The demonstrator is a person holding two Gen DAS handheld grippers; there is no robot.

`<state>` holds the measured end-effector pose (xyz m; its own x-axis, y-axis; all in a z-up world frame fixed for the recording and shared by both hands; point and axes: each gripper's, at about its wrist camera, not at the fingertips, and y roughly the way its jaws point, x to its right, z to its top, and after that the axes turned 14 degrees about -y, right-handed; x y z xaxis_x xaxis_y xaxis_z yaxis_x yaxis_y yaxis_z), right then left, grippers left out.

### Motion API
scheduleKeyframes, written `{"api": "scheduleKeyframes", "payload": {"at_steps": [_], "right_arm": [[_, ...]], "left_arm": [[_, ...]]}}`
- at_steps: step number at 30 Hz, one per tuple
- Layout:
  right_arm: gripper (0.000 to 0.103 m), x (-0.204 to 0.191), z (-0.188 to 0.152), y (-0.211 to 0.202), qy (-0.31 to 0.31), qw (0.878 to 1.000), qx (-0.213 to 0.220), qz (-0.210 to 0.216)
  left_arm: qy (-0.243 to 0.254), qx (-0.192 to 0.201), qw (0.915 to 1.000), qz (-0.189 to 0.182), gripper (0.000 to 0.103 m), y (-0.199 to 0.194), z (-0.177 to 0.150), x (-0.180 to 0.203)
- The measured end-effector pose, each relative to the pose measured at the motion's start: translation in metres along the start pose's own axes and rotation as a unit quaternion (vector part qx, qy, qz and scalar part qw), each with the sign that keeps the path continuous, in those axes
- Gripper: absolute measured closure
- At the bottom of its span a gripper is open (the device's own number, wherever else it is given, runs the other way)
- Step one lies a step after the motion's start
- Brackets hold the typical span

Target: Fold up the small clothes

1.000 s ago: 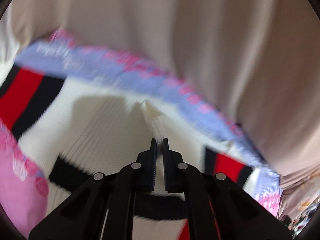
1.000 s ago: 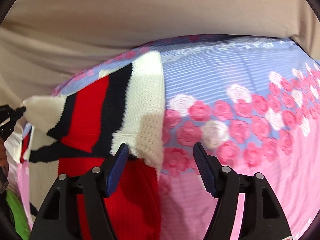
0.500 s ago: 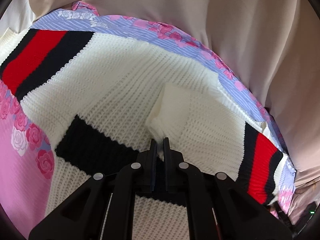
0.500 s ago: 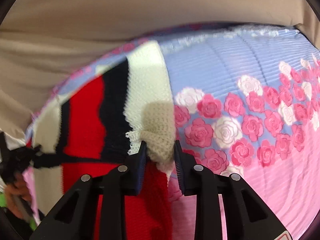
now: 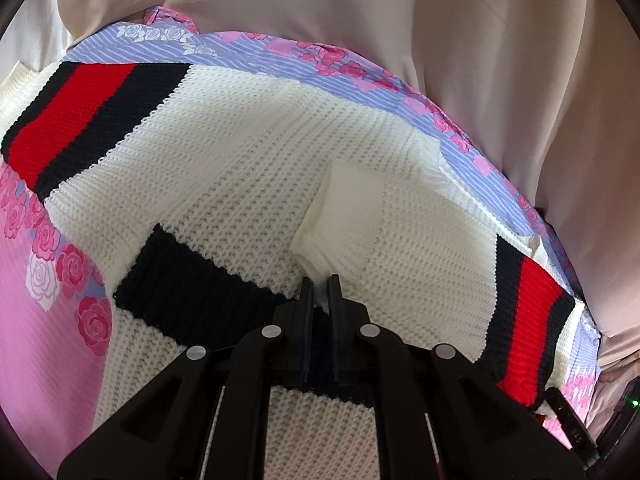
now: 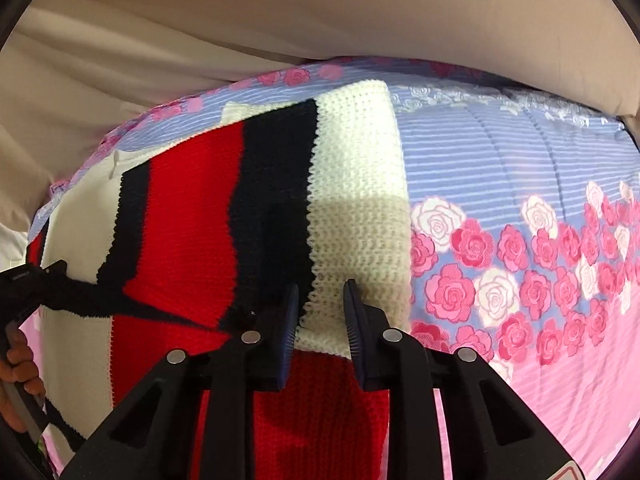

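Knit sweater spread on the rose-print bedspread, a gripper at each end

Left wrist view: the left gripper (image 5: 318, 284), nearly closed, pinches the white, red and black knitted sweater (image 5: 248, 152) on the pink-and-lilac rose-printed bedspread (image 5: 44, 280). Right wrist view alone shows the right gripper (image 6: 320, 296) closing on the sweater's white edge, and a hand (image 6: 16, 364).

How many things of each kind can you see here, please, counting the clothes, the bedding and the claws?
Knitted sweater: 1
Floral bedspread: 1
Beige cloth backdrop: 1
Claws: 2, the left claw and the right claw
Total: 5
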<state>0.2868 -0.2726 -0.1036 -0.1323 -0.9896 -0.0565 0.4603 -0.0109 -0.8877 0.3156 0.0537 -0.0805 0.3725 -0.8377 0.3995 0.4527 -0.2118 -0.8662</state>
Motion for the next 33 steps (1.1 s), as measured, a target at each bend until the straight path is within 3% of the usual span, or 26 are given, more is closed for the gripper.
{"api": "scheduleKeyframes", "payload": {"at_steps": [4, 7, 8, 9, 12, 14, 18, 23, 25, 26, 27, 31, 33], "right_arm": [[0.083, -0.003, 0.0, 0.012, -0.009, 1.0, -0.012, -0.01], [0.083, -0.01, 0.005, 0.007, -0.012, 1.0, -0.009, -0.011], [0.08, -0.012, 0.005, 0.002, -0.011, 1.0, -0.004, -0.008], [0.08, -0.015, 0.005, -0.004, -0.011, 1.0, 0.003, -0.004], [0.078, -0.024, 0.0, -0.023, -0.018, 1.0, 0.017, 0.007], [0.074, -0.035, -0.008, -0.033, -0.032, 0.999, 0.017, 0.012], [0.068, -0.057, -0.023, -0.045, -0.051, 0.998, 0.006, 0.024], [0.063, -0.085, -0.035, -0.048, -0.065, 0.997, -0.016, 0.045], [0.062, -0.095, -0.037, -0.048, -0.074, 0.996, -0.021, 0.048], [0.06, -0.1, -0.037, -0.048, -0.078, 0.995, -0.022, 0.051], [0.058, -0.104, -0.037, -0.047, -0.081, 0.995, -0.023, 0.053], [0.057, -0.112, -0.031, -0.048, -0.084, 0.995, -0.024, 0.057], [0.057, -0.111, -0.026, -0.05, -0.074, 0.995, -0.023, 0.061]], "left_arm": [[-0.009, -0.002, 0.9999, -0.008, 0.095, -0.001, 0.001, -0.002], [-0.045, -0.001, 0.9982, -0.039, 0.094, -0.018, 0.008, -0.018], [-0.058, 0.011, 0.9972, -0.046, 0.086, -0.029, 0.014, -0.029], [-0.07, 0.024, 0.9961, -0.048, 0.07, -0.039, 0.02, -0.041], [-0.129, 0.077, 0.9882, -0.03, 0.041, -0.068, 0.048, -0.092], [-0.18, 0.1, 0.9786, -0.008, 0.033, -0.077, 0.074, -0.134], [-0.284, 0.136, 0.9481, 0.046, 0.033, -0.078, 0.129, -0.22], [-0.35, 0.127, 0.926, 0.059, 0.037, -0.052, 0.168, -0.263], [-0.337, 0.135, 0.9298, 0.061, 0.061, -0.05, 0.179, -0.259], [-0.326, 0.123, 0.9353, 0.061, 0.084, -0.045, 0.185, -0.253], [-0.316, 0.119, 0.9394, 0.061, 0.095, -0.044, 0.19, -0.245], [-0.227, 0.164, 0.9594, 0.033, 0.095, -0.075, 0.198, -0.177], [-0.149, 0.18, 0.9723, 0.002, 0.095, -0.096, 0.188, -0.116]]}}
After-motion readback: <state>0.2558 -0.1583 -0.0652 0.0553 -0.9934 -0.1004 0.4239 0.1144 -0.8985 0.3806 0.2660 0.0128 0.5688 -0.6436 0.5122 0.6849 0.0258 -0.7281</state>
